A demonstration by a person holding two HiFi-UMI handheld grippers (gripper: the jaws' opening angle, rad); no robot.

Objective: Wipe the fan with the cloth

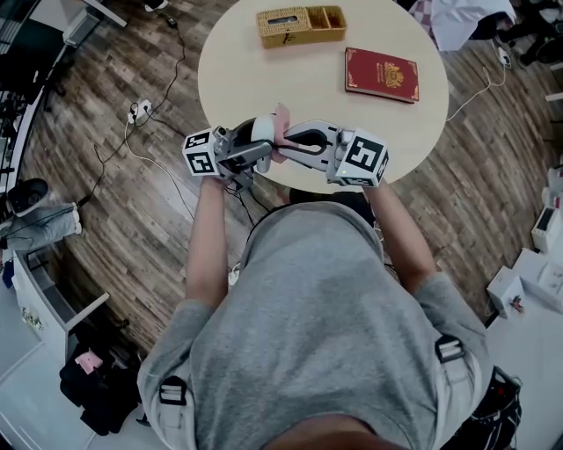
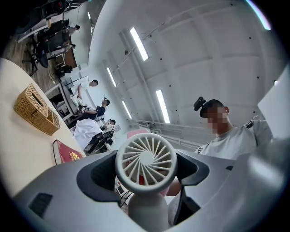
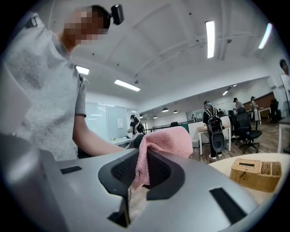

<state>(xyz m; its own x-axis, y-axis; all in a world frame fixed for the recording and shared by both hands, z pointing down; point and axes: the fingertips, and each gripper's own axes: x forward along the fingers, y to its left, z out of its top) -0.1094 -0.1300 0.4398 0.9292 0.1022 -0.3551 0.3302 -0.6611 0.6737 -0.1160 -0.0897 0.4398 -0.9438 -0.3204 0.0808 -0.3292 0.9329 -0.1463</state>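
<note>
A small white handheld fan with a round grille stands upright between the jaws of my left gripper, which is shut on its handle. In the head view the fan shows at the near edge of the round table. My right gripper is shut on a pink cloth, whose fold sticks up past the jaw tips. The cloth sits right beside the fan head, and its pink edge peeks out behind the grille. The two grippers point at each other in front of my chest.
The round beige table carries a wicker box at its far side and a red booklet to the right. A power strip with cables lies on the wood floor to the left. People and office chairs stand in the background.
</note>
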